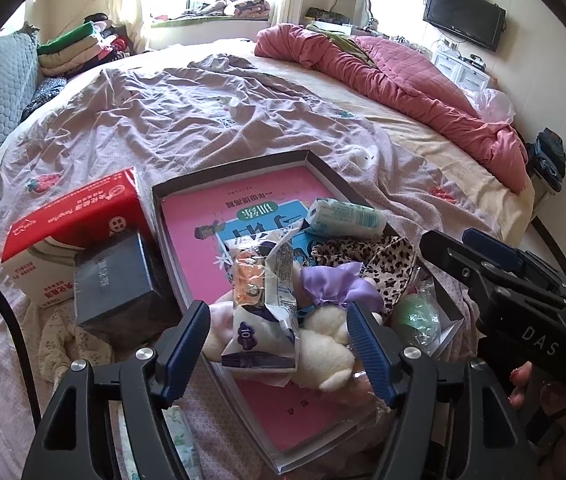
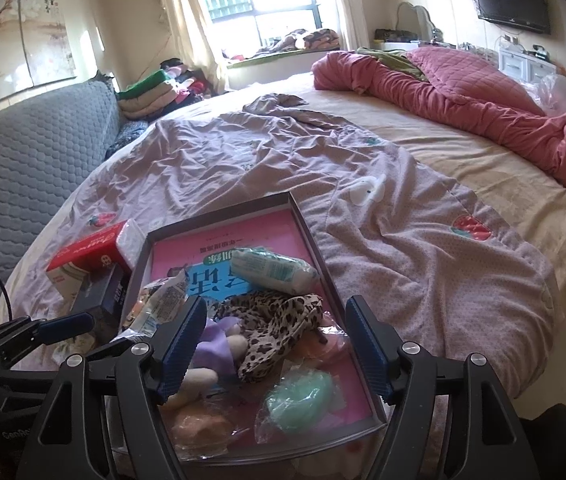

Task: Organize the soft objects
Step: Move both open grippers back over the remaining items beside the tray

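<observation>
Both tools stand wide with nothing pressed between their pads: the left tool [image 1: 279, 344] hangs over the near end of the shallow box lid [image 1: 243, 168] on the bed [image 1: 163, 120], the right tool [image 2: 277, 344] over the same lid from the other side. The soft things already lie heaped in the lid: a white plush toy [image 1: 323, 352], a crinkled snack packet [image 1: 271, 304], a leopard-print cloth [image 2: 279, 316], a rolled tissue pack [image 2: 275, 272] and a green bagged item [image 2: 299, 400]. This reads as the gap between placings. A pale floral cloth [image 1: 63, 348] lies outside beside the dark box [image 1: 115, 276]; the next move probably calls for the left tool to reach it and pinch a fold.
</observation>
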### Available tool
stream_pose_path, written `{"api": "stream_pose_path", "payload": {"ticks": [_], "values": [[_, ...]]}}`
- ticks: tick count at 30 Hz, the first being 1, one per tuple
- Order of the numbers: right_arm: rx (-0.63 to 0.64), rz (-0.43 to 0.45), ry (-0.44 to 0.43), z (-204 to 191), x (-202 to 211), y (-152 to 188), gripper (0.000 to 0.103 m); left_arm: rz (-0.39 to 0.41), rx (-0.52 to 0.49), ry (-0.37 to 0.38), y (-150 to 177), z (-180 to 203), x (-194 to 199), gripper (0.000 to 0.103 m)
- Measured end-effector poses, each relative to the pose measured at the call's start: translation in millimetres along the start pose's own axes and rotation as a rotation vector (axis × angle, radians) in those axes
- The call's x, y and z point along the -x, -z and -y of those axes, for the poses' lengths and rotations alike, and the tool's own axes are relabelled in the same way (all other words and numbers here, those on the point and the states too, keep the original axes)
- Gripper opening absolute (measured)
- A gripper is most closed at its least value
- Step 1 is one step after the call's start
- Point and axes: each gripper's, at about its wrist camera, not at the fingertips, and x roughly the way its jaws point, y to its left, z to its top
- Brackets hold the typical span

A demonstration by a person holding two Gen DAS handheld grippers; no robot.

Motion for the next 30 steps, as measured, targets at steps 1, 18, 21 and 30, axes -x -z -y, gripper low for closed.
{"api": "stream_pose_path", "payload": {"ticks": [1, 18, 21, 30], "values": [[0.007, -0.003, -0.001, -1.3, 0.8, -0.2, 0.075, 0.003, 0.0, 0.0, -0.1, -0.3, 1.6, 0.07], [0.058, 0.028, 0.003, -22.0, 19.2, -4.4, 0.077, 0.026, 0.016, -0.031, 1.7, -13.2, 32.6, 0.07], [0.058, 0.044, 0.007, -23.8, 24.2, -6.0, 0.077, 0.032, 0.019, -0.039, 1.3, -14.8, 38.0, 0.07], [0.091, 0.044, 0.007, -32.3, 39.2, -10.9, 0.078, 0.047, 0.025, -0.053, 1.8, -18.6, 55.8, 0.07]]}}
